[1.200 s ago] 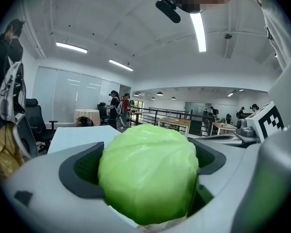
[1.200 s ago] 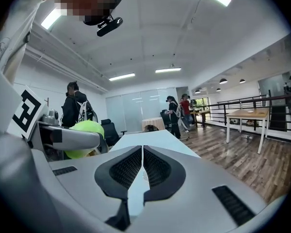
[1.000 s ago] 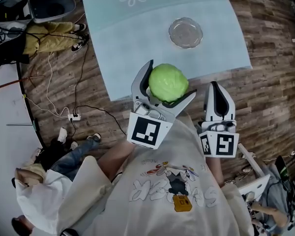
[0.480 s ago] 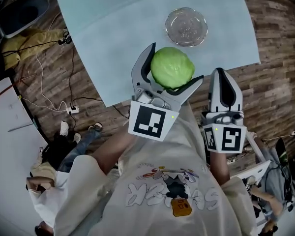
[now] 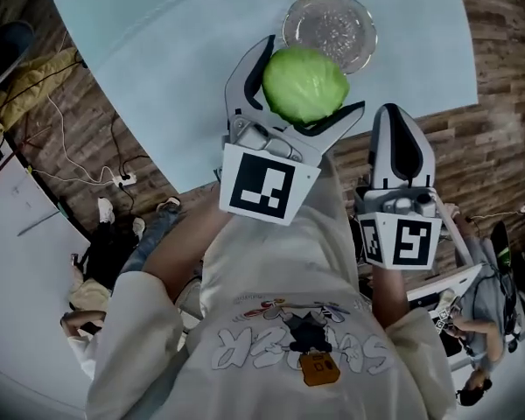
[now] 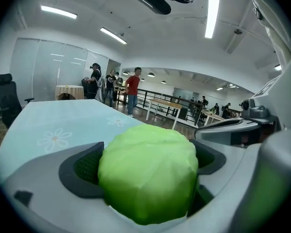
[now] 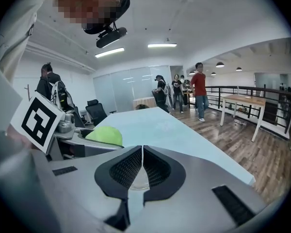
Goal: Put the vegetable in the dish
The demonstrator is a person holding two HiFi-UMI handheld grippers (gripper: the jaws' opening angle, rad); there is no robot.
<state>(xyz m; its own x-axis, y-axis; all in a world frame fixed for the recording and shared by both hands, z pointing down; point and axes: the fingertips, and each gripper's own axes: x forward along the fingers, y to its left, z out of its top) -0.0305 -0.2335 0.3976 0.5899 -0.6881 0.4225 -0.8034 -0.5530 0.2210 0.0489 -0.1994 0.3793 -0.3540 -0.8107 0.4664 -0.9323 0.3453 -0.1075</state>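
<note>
A round green cabbage [image 5: 304,84] is held between the jaws of my left gripper [image 5: 308,79], which is shut on it above the table's near part. In the left gripper view the cabbage [image 6: 148,176] fills the space between the jaws. The clear glass dish [image 5: 331,29] lies on the pale blue table [image 5: 157,68], just beyond the cabbage and partly hidden by it. My right gripper [image 5: 395,125] hangs to the right of the left one, off the table's near edge, shut with nothing in it; its own view shows the jaws [image 7: 142,161] touching.
The table [image 7: 160,127] has a printed flower pattern and ends at a near edge above wooden floor [image 5: 499,129]. Cables and a power strip [image 5: 122,180] lie on the floor at the left. Several people stand far off in the room [image 6: 132,89].
My left gripper has carried the cabbage forward toward the dish, so the cabbage now overlaps the dish's near rim in the head view. The right gripper has stayed beside it.
</note>
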